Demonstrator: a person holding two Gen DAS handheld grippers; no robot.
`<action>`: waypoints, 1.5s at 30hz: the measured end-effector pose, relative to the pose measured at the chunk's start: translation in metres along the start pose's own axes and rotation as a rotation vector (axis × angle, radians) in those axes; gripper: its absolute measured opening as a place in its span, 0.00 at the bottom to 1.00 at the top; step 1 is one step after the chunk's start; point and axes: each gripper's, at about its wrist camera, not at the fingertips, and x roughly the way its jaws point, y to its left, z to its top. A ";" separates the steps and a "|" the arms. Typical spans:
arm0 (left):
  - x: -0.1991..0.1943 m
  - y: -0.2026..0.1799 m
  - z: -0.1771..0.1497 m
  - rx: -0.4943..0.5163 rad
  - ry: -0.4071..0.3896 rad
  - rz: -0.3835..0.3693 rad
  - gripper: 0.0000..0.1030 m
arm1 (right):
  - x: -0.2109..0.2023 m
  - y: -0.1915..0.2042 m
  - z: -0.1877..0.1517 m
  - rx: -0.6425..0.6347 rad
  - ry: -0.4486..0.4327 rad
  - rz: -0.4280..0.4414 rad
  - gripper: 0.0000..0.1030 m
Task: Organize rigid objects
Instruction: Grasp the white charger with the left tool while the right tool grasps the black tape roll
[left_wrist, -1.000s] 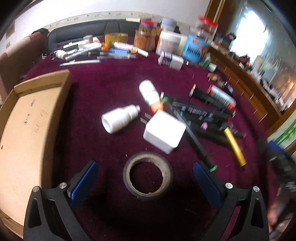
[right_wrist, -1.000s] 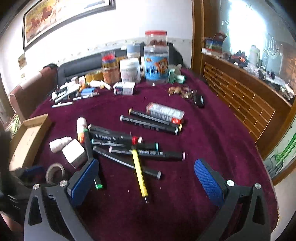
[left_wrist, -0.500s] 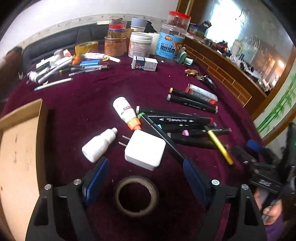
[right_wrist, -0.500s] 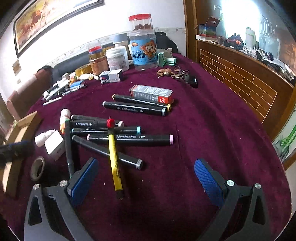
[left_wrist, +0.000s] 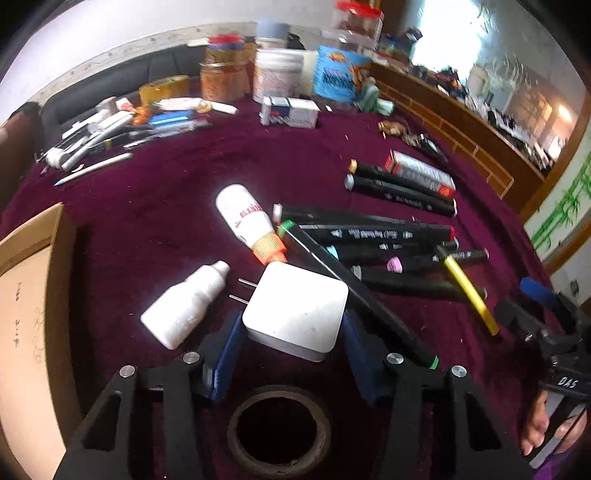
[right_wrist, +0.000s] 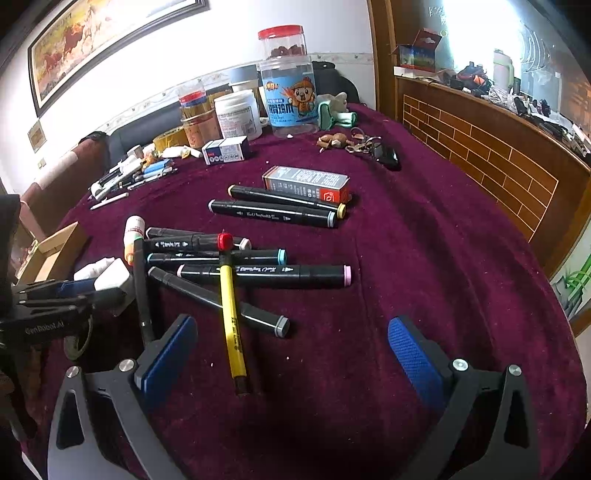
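Observation:
My left gripper (left_wrist: 291, 350) has its blue pads on both sides of a white square charger plug (left_wrist: 295, 317) lying on the maroon cloth; the pads look to be touching its sides. The charger also shows in the right wrist view (right_wrist: 112, 278), between the left gripper's fingers. A white bottle (left_wrist: 184, 306) lies left of it and an orange-capped glue bottle (left_wrist: 251, 225) beyond. Several black markers (right_wrist: 251, 273) and a yellow pen (right_wrist: 231, 314) lie in a heap. My right gripper (right_wrist: 291, 350) is open and empty, just short of the yellow pen.
A tape roll (left_wrist: 279, 430) lies under my left gripper. A cardboard box (left_wrist: 26, 314) stands at the left. Two markers and a red-grey carton (right_wrist: 306, 182) lie farther back. Jars (right_wrist: 288, 81), pens and a small box crowd the far edge. Keys (right_wrist: 369, 146) lie at the right.
My left gripper moved forward past the tape roll and narrowed around the charger. My right gripper moved a little closer to the yellow pen and stayed open.

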 end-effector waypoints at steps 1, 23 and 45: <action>-0.006 0.003 0.000 -0.014 -0.019 -0.006 0.54 | 0.001 -0.001 0.000 0.002 0.006 0.000 1.00; -0.150 0.078 -0.074 -0.171 -0.241 -0.046 0.24 | -0.005 0.217 -0.034 -0.678 0.066 0.220 0.74; -0.080 -0.009 -0.098 0.324 -0.089 -0.030 0.75 | -0.009 0.140 0.006 -0.329 0.211 0.296 0.09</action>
